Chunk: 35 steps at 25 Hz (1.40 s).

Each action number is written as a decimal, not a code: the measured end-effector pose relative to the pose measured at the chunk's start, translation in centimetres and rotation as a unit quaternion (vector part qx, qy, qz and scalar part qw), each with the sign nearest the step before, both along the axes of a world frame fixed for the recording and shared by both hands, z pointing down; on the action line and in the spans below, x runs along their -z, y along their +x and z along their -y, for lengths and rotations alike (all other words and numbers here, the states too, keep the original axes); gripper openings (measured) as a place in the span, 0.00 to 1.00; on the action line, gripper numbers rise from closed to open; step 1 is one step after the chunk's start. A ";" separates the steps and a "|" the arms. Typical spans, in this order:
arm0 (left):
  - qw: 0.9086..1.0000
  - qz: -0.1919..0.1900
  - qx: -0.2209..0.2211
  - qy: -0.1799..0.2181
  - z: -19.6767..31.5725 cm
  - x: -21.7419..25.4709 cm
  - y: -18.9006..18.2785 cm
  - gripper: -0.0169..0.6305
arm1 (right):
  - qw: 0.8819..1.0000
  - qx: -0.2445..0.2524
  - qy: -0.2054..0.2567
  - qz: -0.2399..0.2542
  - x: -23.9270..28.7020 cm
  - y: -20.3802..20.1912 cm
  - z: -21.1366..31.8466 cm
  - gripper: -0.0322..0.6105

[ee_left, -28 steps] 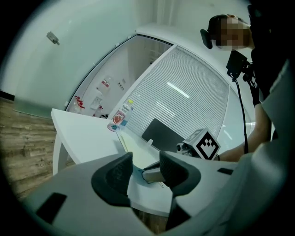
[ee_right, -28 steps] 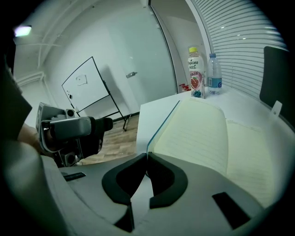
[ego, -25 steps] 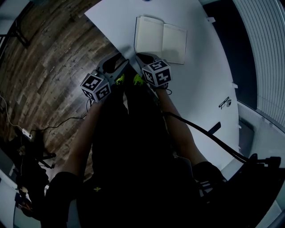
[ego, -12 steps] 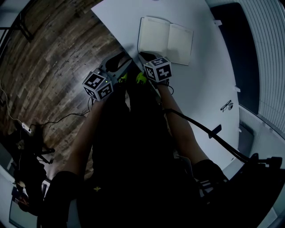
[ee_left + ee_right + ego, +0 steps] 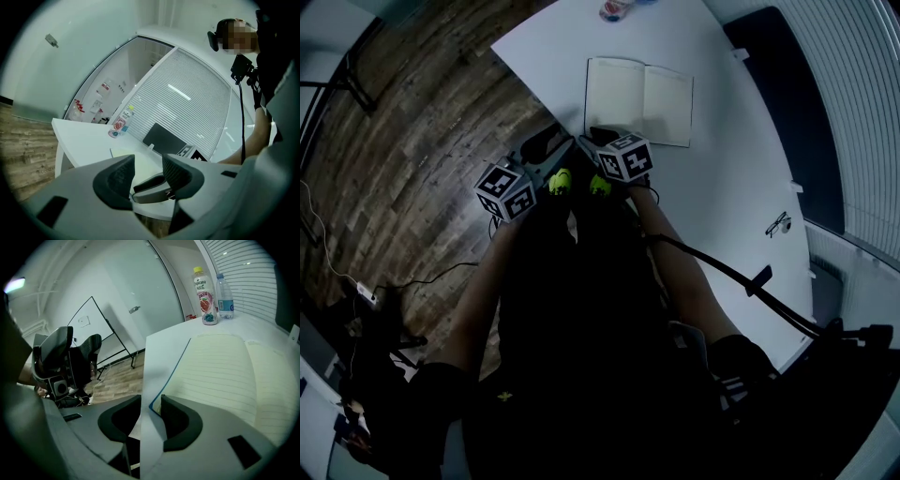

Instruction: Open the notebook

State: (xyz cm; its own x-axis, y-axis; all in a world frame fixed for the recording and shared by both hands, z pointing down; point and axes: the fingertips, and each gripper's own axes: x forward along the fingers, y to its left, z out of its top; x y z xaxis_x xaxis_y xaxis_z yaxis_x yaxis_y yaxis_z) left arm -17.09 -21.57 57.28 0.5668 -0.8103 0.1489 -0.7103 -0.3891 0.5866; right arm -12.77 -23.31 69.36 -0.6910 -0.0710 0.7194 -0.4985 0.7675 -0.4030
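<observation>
Head view has the notebook (image 5: 637, 98) lying open and flat on the white tabletop (image 5: 722, 187), near the edge closest to the person. Only the right gripper view shows its lined pages and blue cover edge. That view also shows the right hand-held gripper (image 5: 151, 408) released: its jaws have just been opening, and the notebook's near corner sits in the gap unsqueezed. The left hand-held gripper (image 5: 147, 165) is loose too, jaws apart. At the far end stand a yellow-capped bottle (image 5: 204, 296) and a clear water bottle (image 5: 225, 298). I can't tell how full they are, and the head view cuts them off at its top edge. The eyeglasses (image 5: 776, 220) only show in the head view.
</observation>
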 end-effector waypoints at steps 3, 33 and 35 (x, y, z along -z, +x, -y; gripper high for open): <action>1.000 0.000 -0.008 0.006 0.0 0.9 0.0 0.29 | 1.000 -0.007 -0.020 0.023 0.9 -0.3 -0.7 0.27; 0.990 -0.005 -0.128 0.058 1.8 7.1 6.4 0.13 | 0.970 -0.094 0.154 0.164 17.7 5.0 1.9 0.04; 0.988 -0.006 -0.141 0.059 1.4 7.3 7.0 0.07 | 0.969 -0.097 0.158 0.165 18.2 5.4 1.9 0.04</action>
